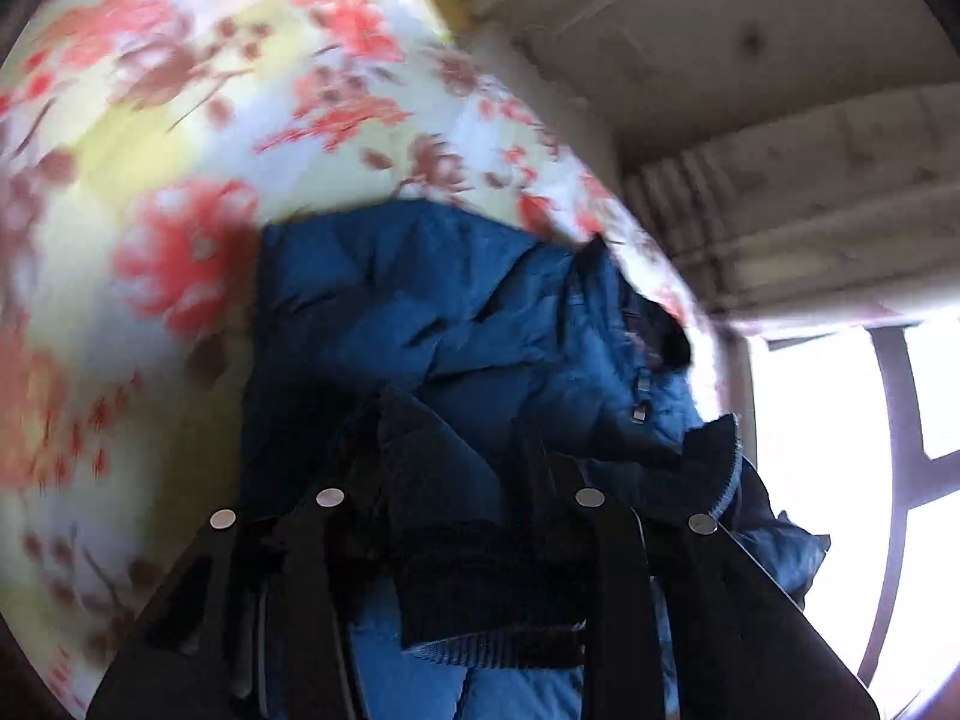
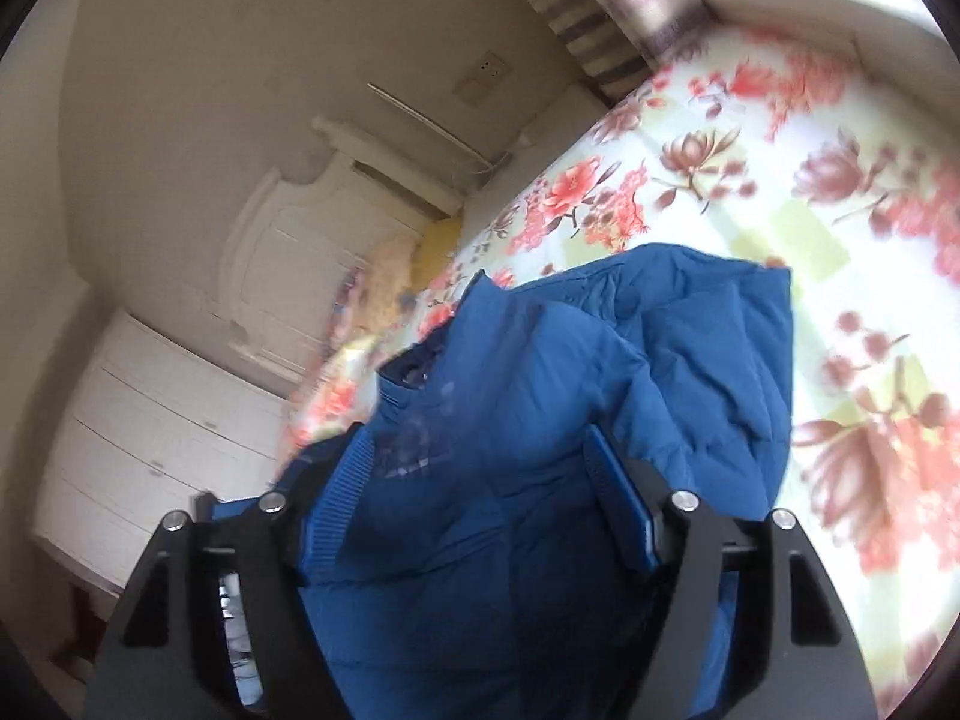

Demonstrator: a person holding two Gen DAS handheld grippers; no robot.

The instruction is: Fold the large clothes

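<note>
A blue puffer jacket (image 1: 420,300) lies partly on a bed with a floral sheet (image 1: 150,150). My left gripper (image 1: 456,450) is shut on the jacket's dark ribbed hem, and the fabric bunches between its fingers. A zipper pull (image 1: 641,405) hangs at the right. In the right wrist view the jacket (image 2: 600,372) drapes over my right gripper (image 2: 480,468), which is shut on its ribbed edge. The jacket's far part rests on the floral sheet (image 2: 840,210). Both views are blurred by motion.
A white headboard (image 2: 312,252) and a white chest of drawers (image 2: 156,420) stand at the left of the right wrist view. A bright window (image 1: 870,450) is at the right of the left wrist view. A beige wall (image 1: 750,60) lies behind the bed.
</note>
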